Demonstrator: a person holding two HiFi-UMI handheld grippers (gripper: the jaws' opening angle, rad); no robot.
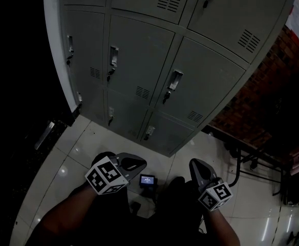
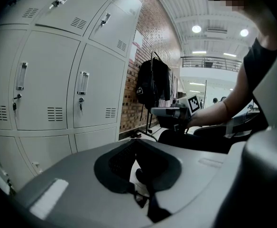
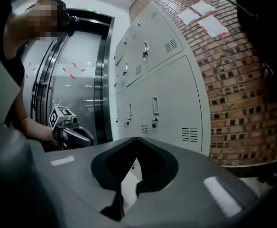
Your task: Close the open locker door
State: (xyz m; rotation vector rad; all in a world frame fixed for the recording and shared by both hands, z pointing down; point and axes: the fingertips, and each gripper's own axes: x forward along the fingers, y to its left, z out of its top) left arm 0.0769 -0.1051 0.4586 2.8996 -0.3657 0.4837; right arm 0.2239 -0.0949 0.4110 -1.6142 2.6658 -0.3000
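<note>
A bank of grey lockers (image 1: pixel 154 60) stands ahead of me; every door I can see on it lies flush, each with a handle and a lock. A pale strip (image 1: pixel 57 50) runs down the bank's left side; whether it is a door's edge or the cabinet's side I cannot tell. My left gripper (image 1: pixel 134 163) and right gripper (image 1: pixel 196 166) hang low by my body over the tiled floor, well short of the lockers. Both are shut with nothing between the jaws, as seen in the left gripper (image 2: pixel 136 140) view and the right gripper (image 3: pixel 137 137) view.
A brick wall (image 1: pixel 262 101) adjoins the lockers on the right, with a black metal rack (image 1: pixel 247 158) before it and a black backpack (image 2: pixel 152 84) hanging there. A small lit device (image 1: pixel 148 180) lies on the floor between the grippers. A steel door frame (image 3: pixel 103 80) stands left of the lockers.
</note>
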